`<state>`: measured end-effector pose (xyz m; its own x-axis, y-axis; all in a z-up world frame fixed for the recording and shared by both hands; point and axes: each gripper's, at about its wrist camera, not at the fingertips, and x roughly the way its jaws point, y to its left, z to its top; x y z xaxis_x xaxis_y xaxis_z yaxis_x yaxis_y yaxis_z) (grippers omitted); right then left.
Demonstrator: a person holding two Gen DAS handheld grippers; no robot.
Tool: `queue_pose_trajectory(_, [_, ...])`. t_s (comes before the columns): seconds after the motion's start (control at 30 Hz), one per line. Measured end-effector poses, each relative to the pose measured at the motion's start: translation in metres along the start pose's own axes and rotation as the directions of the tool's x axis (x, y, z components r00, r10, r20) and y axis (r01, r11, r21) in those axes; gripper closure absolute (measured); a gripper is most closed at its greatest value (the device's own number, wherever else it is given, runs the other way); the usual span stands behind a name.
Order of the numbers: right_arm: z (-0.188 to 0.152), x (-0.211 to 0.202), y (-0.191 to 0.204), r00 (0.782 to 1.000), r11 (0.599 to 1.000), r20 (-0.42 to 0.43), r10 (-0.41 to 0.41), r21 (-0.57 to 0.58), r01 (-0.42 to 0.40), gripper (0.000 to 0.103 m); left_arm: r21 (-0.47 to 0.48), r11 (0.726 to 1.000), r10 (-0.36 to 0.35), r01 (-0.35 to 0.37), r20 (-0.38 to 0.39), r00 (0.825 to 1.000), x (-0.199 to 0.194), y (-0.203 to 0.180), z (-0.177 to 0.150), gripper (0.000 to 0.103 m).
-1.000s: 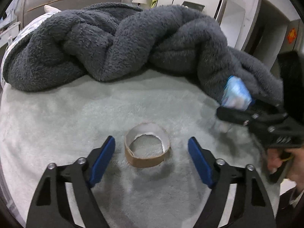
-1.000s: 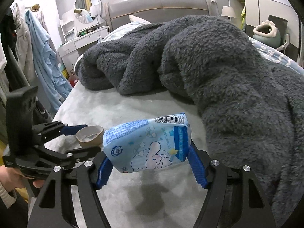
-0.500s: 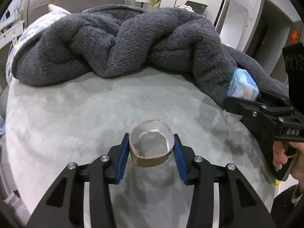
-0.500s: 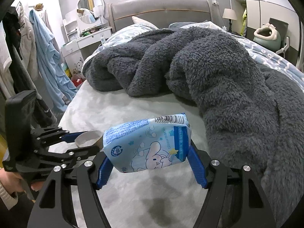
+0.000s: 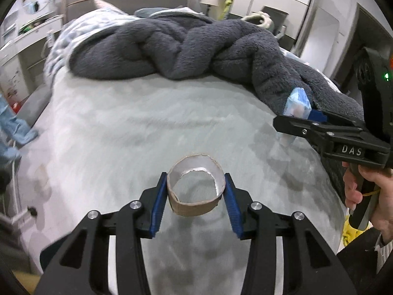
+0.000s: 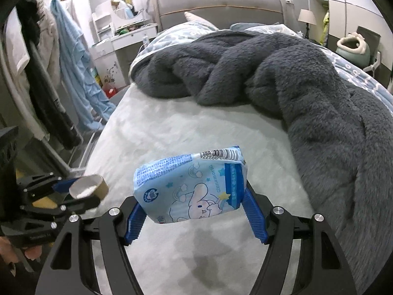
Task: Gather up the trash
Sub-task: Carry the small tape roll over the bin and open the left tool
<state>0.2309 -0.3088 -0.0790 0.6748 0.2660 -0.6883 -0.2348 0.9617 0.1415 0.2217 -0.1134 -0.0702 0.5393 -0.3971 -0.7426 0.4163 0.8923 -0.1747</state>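
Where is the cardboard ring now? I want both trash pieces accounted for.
The ring is clamped in the left claw above the pale bedspread; in the right wrist view it shows at lower left, beside the blue packet.

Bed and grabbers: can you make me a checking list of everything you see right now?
Surface: pale fuzzy bed cover, bare in the middle.
Job's things: cardboard ring and blue tissue pack, both lifted off the bed.
Clutter: grey fleece blanket bunched across the bed.
Grippers: left gripper shut on the cardboard ring; right gripper shut on the blue tissue pack.
Cables: nothing seen.
Surroundings: headboard, round mirror, hanging clothes, lamp.
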Motion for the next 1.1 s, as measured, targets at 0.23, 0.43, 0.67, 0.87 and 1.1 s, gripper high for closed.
queue_pose_trajectory(0.23, [-0.02,-0.016,0.041,0.999,0.999,-0.028,0.023,-0.047,-0.025,0.031,-0.072,0.994,0.082,-0.08,0.024,0.996,-0.037,0.022,-0.021,0.056])
queue_pose_trajectory(0.43, [-0.025,-0.025,0.068,0.998,0.996,-0.035,0.052,-0.066,-0.054,0.031,-0.139,0.982,0.133,-0.126,0.042,0.99,-0.064,0.046,-0.038,0.056])
queue_pose_trajectory(0.67, [-0.025,-0.03,0.108,0.994,0.989,-0.034,0.108,-0.098,-0.111,0.031,-0.182,0.964,0.2,-0.194,0.015,0.98,-0.074,0.075,-0.057,0.056])
queue_pose_trajectory(0.87, [-0.02,-0.016,0.143,0.989,0.979,-0.051,0.141,-0.14,-0.147,0.031,-0.251,0.94,0.233,-0.232,-0.024,0.972,-0.079,0.114,-0.074,0.056])
queue_pose_trajectory(1.1, [-0.013,-0.002,0.189,0.98,0.958,-0.069,0.189,-0.206,-0.199,0.031,-0.289,0.919,0.248,-0.268,-0.104,0.963,-0.076,0.149,-0.095,0.056])
